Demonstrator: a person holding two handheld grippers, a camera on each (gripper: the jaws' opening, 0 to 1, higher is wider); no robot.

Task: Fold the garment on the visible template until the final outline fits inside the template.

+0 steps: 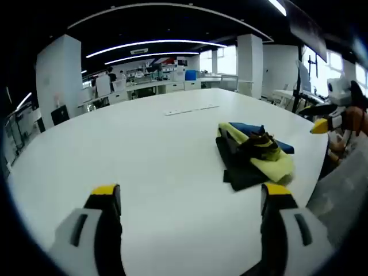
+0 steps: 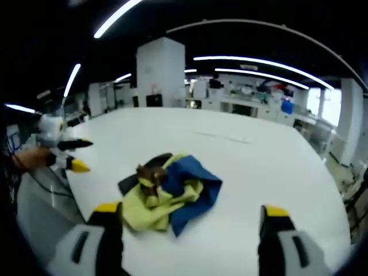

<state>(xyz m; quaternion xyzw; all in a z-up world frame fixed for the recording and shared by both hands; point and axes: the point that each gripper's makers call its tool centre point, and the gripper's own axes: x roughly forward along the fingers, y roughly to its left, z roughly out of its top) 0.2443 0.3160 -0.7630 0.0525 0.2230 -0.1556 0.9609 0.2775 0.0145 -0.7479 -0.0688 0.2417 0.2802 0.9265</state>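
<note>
— Yellow, blue and black cloth: where is the garment [image 1: 254, 152]?
— Crumpled in a heap on the white table [image 1: 144, 155], near its right edge.
— And the tools?
— Left gripper [image 1: 190, 198] and right gripper [image 2: 190, 215] both spread wide, holding nothing. No readable writing anywhere.

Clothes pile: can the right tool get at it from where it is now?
Probably yes. In the right gripper view the clothes pile lies on the white table just ahead of the open right tool, toward its left jaw, with nothing between them. The left tool stays off to the side.
</note>
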